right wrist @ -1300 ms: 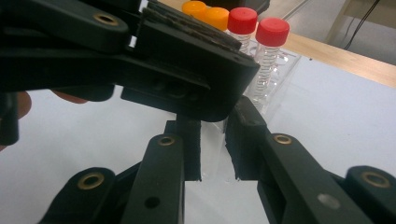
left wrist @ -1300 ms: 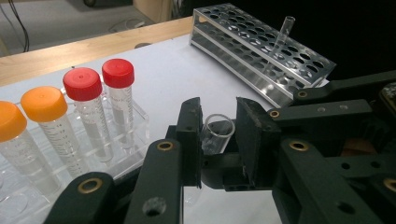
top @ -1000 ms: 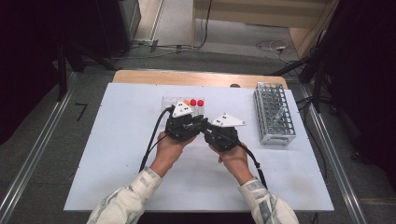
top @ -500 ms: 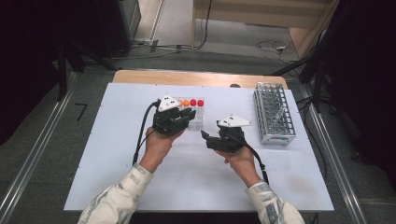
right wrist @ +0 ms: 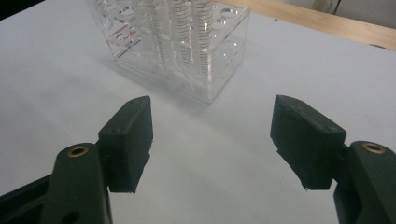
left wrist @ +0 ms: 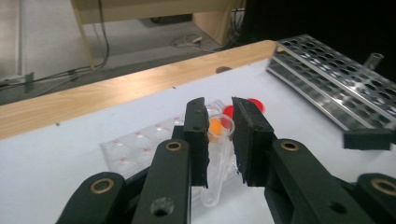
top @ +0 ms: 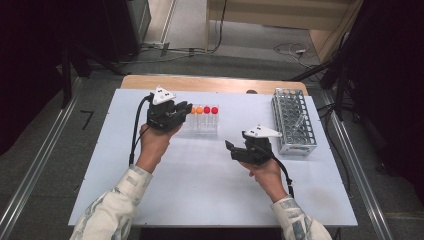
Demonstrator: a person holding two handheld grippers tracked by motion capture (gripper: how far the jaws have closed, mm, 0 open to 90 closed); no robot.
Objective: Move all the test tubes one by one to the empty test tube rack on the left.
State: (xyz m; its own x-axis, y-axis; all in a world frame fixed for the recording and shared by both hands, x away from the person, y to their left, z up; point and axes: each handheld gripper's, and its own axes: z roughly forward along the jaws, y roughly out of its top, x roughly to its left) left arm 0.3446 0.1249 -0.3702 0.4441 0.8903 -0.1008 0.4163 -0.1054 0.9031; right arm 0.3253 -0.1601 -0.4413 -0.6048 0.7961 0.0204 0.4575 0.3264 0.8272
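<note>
Above the clear tube rack [top: 202,125] on the table [top: 200,190], the left gripper [left wrist: 219,135] clamps an uncapped clear tube [left wrist: 217,163]. Nearer the metal rack [top: 294,120], the right gripper [right wrist: 212,140] has just been opening; its jaws stand wide, holding nothing.

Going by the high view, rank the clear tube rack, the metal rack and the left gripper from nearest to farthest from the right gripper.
From the right gripper:
1. Metal rack, just off to its right by the table's right side.
2. Clear tube rack, up and to its left, mid-table.
3. Left gripper, farther left, at the clear rack's left end.
</note>
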